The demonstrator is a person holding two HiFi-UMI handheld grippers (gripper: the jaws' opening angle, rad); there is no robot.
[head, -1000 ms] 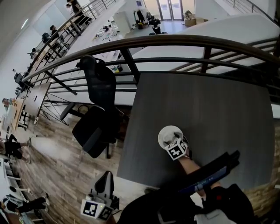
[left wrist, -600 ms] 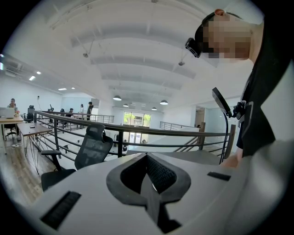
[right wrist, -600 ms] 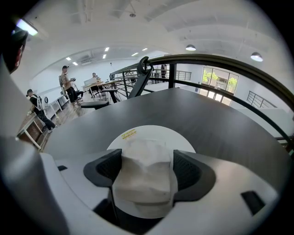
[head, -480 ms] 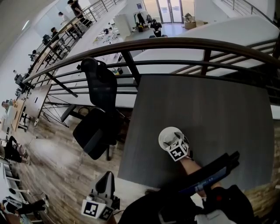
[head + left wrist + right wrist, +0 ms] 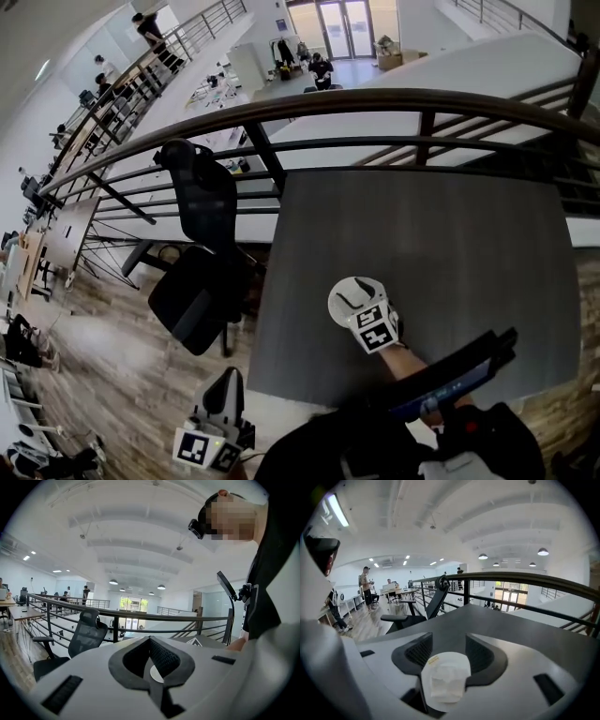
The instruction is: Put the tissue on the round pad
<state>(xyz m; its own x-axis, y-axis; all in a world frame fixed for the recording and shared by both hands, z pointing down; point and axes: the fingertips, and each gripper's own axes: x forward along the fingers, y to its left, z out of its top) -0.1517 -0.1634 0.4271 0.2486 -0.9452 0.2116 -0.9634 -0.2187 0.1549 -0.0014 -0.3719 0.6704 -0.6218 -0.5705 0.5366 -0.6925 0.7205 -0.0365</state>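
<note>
The round white pad (image 5: 347,298) lies on the dark grey table (image 5: 450,253), near its front edge. In the right gripper view a folded white tissue (image 5: 447,685) rests on the pad (image 5: 440,660). My right gripper (image 5: 362,309) reaches over the pad from the near side. Its jaws (image 5: 449,649) stand on either side of pad and tissue and are closing, with the pads not pressing on anything. My left gripper (image 5: 214,436) hangs low, off the table at the bottom left. Its jaws (image 5: 150,644) meet at the tips, with nothing in them, and point out toward the railing.
A black office chair (image 5: 202,239) stands left of the table. A dark metal railing (image 5: 394,98) runs along the table's far side, with a drop to a lower floor behind it. A dark device on a strap (image 5: 450,375) hangs at the person's chest.
The head view has swung a little, so pad and right gripper sit slightly lower and further left. The right gripper stays at the pad. The left gripper has not moved.
</note>
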